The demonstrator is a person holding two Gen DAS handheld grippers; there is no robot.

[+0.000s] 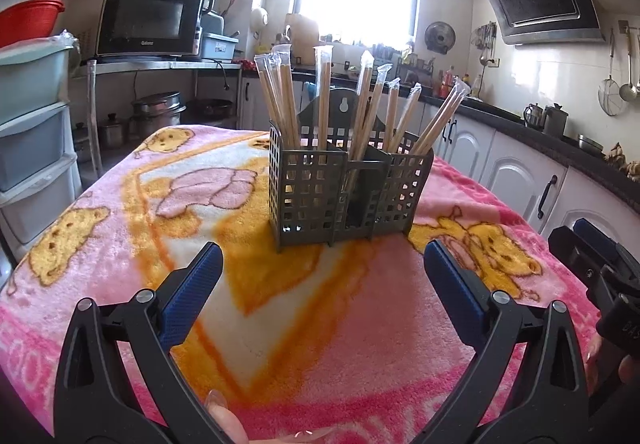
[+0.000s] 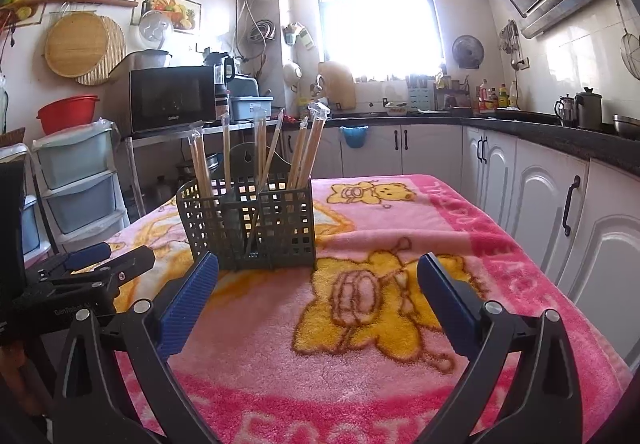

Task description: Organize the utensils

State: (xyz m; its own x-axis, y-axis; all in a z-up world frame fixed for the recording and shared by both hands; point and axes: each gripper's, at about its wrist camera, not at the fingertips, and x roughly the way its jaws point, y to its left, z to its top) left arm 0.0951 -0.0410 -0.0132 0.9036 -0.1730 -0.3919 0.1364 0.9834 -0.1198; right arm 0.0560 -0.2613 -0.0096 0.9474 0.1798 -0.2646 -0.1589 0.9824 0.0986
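A dark grey lattice utensil holder [image 1: 352, 196] stands on the pink cartoon blanket [image 1: 320, 324] covering the table. Several plastic-wrapped chopstick pairs [image 1: 324, 100] stand upright or leaning in its compartments. My left gripper [image 1: 322, 264] is open and empty, just in front of the holder. In the right wrist view the holder [image 2: 256, 228] with the wrapped chopsticks [image 2: 308, 148] stands ahead and to the left. My right gripper [image 2: 318, 276] is open and empty, near the holder's front right. The right gripper shows at the right edge of the left wrist view [image 1: 592, 264]; the left gripper shows at the left of the right wrist view [image 2: 100, 264].
Plastic drawers [image 1: 32, 132] stand left of the table. A microwave [image 1: 148, 20] sits on a shelf behind. White cabinets [image 2: 540, 204] under a dark counter run along the right. The table's right edge [image 2: 568, 284] is close to the cabinets.
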